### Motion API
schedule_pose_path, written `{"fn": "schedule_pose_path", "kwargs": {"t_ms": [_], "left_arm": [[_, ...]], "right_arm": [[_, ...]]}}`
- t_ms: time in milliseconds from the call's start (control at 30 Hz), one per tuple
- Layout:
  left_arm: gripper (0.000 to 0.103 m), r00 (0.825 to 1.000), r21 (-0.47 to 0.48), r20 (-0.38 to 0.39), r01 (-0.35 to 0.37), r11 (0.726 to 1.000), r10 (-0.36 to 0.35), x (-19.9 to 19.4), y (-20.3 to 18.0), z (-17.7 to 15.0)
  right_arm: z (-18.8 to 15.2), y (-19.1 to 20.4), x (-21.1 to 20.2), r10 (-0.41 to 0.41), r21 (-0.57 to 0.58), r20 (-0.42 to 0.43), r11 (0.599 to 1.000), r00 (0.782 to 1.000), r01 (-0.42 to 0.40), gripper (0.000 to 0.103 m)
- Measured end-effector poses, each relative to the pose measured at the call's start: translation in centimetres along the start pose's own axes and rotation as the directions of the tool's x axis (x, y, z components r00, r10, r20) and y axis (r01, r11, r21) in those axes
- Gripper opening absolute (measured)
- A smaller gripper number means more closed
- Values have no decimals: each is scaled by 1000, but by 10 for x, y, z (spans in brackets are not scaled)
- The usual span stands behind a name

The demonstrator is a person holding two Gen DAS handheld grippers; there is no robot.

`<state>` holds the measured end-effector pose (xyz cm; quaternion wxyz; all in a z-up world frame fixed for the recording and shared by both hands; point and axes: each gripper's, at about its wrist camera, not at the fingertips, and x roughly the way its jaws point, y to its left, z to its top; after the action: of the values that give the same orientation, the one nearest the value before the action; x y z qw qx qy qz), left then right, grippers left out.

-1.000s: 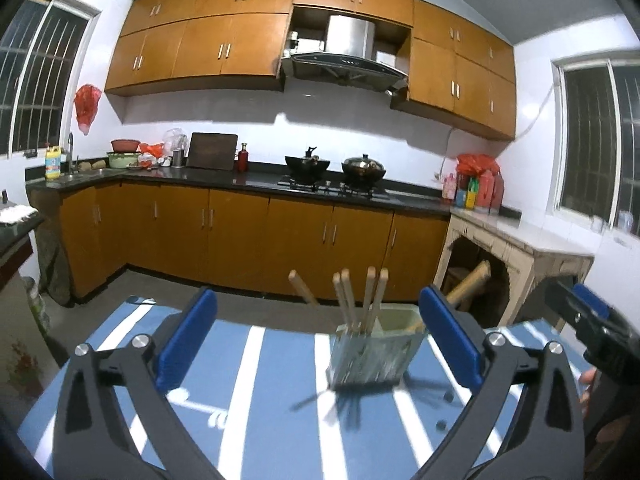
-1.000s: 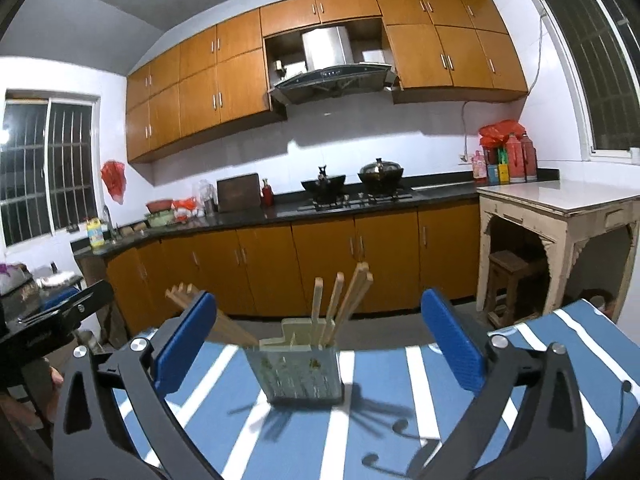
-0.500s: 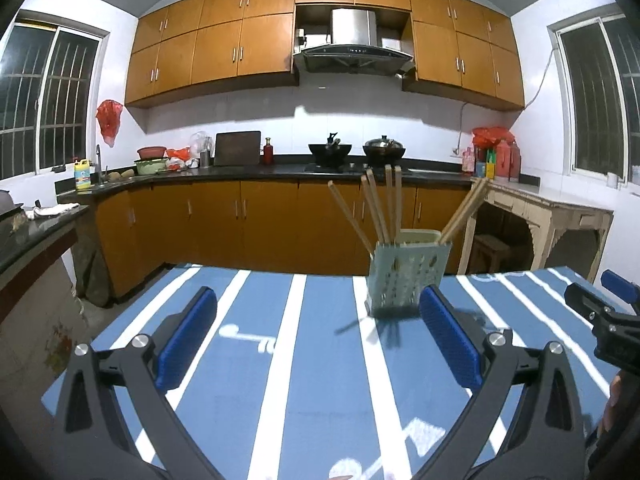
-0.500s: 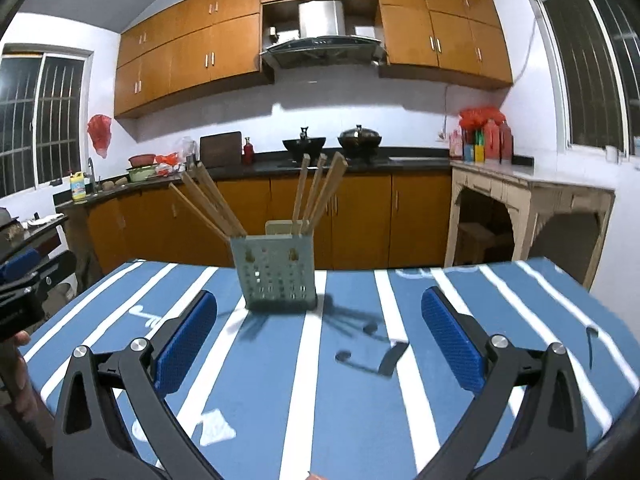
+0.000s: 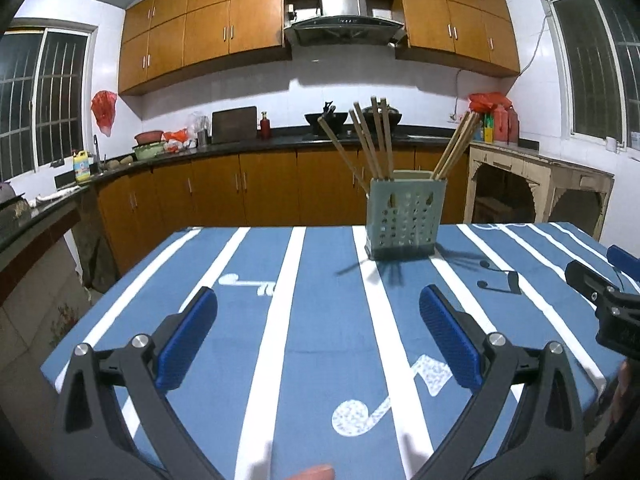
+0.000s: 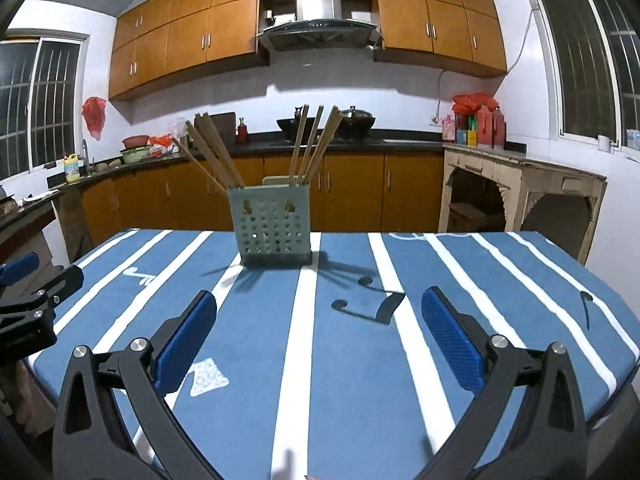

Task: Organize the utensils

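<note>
My left gripper [image 5: 318,336] hangs over the near edge of the table [image 5: 320,360], jaws spread wide, nothing between the blue pads [image 5: 188,342]. My right gripper [image 6: 318,336] is the same: jaws wide apart, empty, above the near edge. Each one shows at the side of the other's view, so they sit side by side, apart.

The table carries a blue cloth [image 6: 352,360] with white stripes and music notes.

The utensil holder [image 5: 405,219], pale green and perforated, stands upright at the far edge of the table, well apart from both grippers. From the left wrist it sits a little right of centre; from the right wrist, a little left of centre.

Wooden chopsticks [image 5: 370,140] stand in the holder, fanned out and leaning in two loose bunches, one to each side.

Beyond the far edge: kitchen cabinets [image 6: 352,196], a stove with dark pots [image 6: 356,118], and a range hood [image 6: 318,20].
</note>
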<state>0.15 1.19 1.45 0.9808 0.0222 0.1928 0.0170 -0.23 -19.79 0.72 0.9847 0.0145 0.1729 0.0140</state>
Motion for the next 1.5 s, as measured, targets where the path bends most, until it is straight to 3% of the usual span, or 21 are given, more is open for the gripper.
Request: {"fn": "schedule_pose_path", "kwargs": {"t_ms": [567,1500], "left_arm": [[99,999,-25,-37,-15,1000,14,6,3,-19],[99,1000,-25,-29,7,1000,-7,7,-2,-20]], "right_arm": [[-13,1,0,-11,-6,-37,1000,999,11,101],[-15,2,-2,-2,7,-32,1000,1000,3,101]]}}
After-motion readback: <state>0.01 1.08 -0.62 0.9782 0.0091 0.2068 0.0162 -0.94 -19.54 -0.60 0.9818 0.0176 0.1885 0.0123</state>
